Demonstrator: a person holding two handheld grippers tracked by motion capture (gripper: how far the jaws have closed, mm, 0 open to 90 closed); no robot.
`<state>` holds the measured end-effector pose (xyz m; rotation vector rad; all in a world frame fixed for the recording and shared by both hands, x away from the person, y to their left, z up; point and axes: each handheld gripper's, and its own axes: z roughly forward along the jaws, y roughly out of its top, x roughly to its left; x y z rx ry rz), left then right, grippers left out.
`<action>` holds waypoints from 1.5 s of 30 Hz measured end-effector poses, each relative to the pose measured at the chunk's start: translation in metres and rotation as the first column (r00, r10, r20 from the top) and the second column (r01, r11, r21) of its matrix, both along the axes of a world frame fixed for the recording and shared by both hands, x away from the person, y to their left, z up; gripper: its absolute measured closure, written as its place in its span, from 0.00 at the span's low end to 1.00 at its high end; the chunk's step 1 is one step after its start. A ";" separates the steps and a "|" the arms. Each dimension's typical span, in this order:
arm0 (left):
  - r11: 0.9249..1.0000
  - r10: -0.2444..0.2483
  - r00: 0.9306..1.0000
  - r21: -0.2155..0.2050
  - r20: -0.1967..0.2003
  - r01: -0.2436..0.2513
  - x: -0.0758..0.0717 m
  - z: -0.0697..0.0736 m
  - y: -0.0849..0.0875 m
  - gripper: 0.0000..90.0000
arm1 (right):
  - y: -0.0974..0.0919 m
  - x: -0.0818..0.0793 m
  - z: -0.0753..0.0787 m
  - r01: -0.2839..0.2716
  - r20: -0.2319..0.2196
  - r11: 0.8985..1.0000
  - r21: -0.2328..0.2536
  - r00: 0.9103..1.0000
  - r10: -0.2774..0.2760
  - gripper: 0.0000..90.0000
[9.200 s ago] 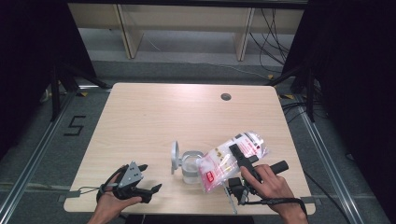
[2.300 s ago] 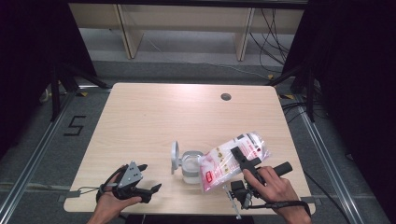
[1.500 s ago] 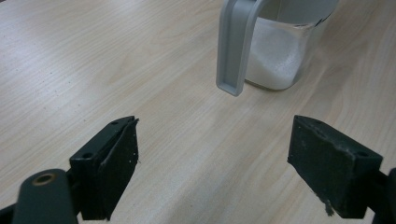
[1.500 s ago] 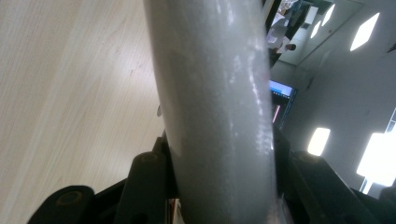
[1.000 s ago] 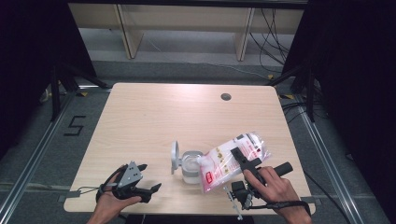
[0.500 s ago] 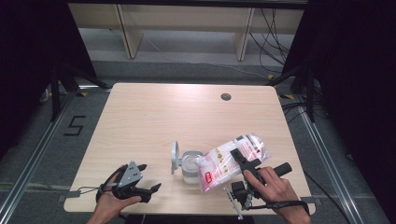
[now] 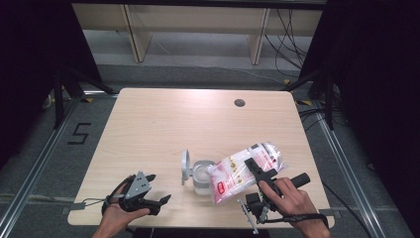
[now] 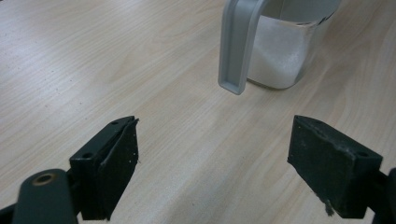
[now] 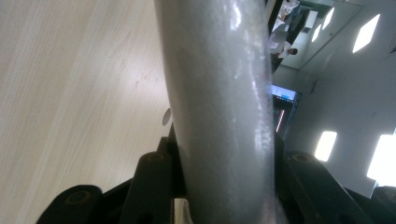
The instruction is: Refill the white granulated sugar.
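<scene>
- Left tool [image 7: 157, 199] — resting low on the counter [image 7: 163, 129] at the near left corner, its jaws spread wide with nothing between them. The left gripper view looks across bare wood to the measuring jug [image 8: 280, 44], whose grey handle [image 8: 238, 44] faces the tool, well apart from it. This hand looks unchanged from the earlier high views.
- The measuring jug [image 7: 200, 174] stands upright near the front middle of the counter, white granules showing through its clear wall.
- The plastic bag [image 7: 242, 171], white with red print, is tilted over the jug with its lower end at the jug's rim; over the past seconds its tilt has shifted only slightly, so the pour appears to be running on steadily rather than ending.
- Right tool [image 7: 261, 171] — clamped across the bag's upper half, jaws pressed on the bulging pack. In the right gripper view the bag [image 9: 219, 102] rises between the jaws.
- My judgement — pouring is mid-way; the bag looks full.
</scene>
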<state>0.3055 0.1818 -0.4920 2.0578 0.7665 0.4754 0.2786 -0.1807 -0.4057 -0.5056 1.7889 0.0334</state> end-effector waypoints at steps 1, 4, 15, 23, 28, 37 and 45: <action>1.000 -0.002 1.000 0.010 0.002 0.002 0.000 0.000 0.001 0.17 | 0.000 0.000 0.000 0.002 -0.001 1.000 0.009 1.000 -0.002 0.75; 1.000 -0.010 1.000 0.003 -0.005 0.010 0.000 0.001 0.001 0.17 | 0.001 0.001 0.003 -0.014 0.008 1.000 -0.028 1.000 0.015 0.75; 1.000 -0.001 1.000 -0.001 0.002 0.001 0.000 0.000 -0.001 0.17 | -0.001 0.001 0.004 -0.012 0.018 0.999 -0.030 1.000 0.013 0.75; 0.999 -0.026 1.000 0.023 0.012 0.025 0.001 0.002 0.001 0.17 | 0.001 -0.002 0.001 0.005 0.004 1.000 -0.010 1.000 -0.005 0.75; 1.000 0.000 1.000 -0.003 0.000 0.000 -0.001 0.000 -0.001 0.17 | 0.003 -0.004 -0.001 0.007 -0.004 1.000 -0.014 1.000 -0.007 0.75; 1.000 -0.007 1.000 -0.015 -0.004 0.007 0.000 0.000 0.000 0.17 | 0.007 -0.004 -0.002 -0.026 0.002 0.999 -0.040 1.000 0.026 0.76; 1.000 -0.024 1.000 0.020 0.010 0.024 0.001 0.001 0.001 0.17 | 0.006 -0.006 0.002 -0.010 0.007 0.999 -0.042 1.000 0.011 0.76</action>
